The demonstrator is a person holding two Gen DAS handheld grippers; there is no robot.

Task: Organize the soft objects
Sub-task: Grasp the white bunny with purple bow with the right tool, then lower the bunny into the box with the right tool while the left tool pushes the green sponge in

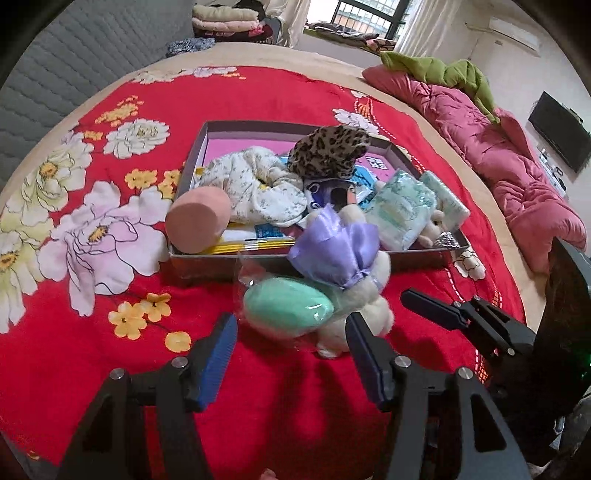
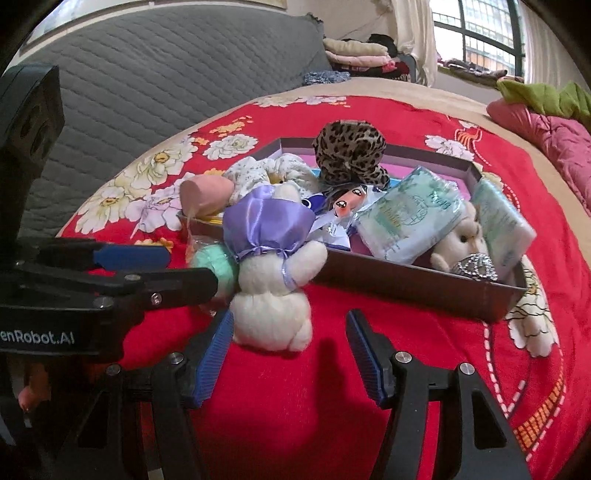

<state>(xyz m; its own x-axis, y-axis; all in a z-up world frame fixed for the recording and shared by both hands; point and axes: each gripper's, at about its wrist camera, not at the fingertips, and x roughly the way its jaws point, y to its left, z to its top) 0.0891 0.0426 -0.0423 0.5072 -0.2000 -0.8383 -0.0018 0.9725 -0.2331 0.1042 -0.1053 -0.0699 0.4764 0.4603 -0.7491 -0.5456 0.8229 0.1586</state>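
A white plush in a purple satin dress (image 2: pixel 275 314) leans against the front wall of a shallow dark box (image 2: pixel 406 286) on the red floral bedspread. Beside it lies a mint green sponge (image 1: pixel 288 308) in clear wrap. My left gripper (image 1: pixel 291 343) is open, the sponge just ahead between its fingertips and untouched by the pads. My right gripper (image 2: pixel 291 343) is open too, and the plush's body stands just beyond its left finger. The box holds a pink sponge (image 1: pixel 195 221), a floral cloth (image 1: pixel 255 184), a leopard-print piece (image 1: pixel 328 151), tissue packs (image 2: pixel 410 218) and a small doll (image 2: pixel 345 203).
A grey quilted headboard (image 2: pixel 147 74) runs along the far left. A pink quilt (image 1: pixel 498 155) with a green cloth (image 1: pixel 443 74) lies along the bed's right edge. Folded blankets (image 1: pixel 225 18) are stacked at the back. Red bedspread lies in front of both grippers.
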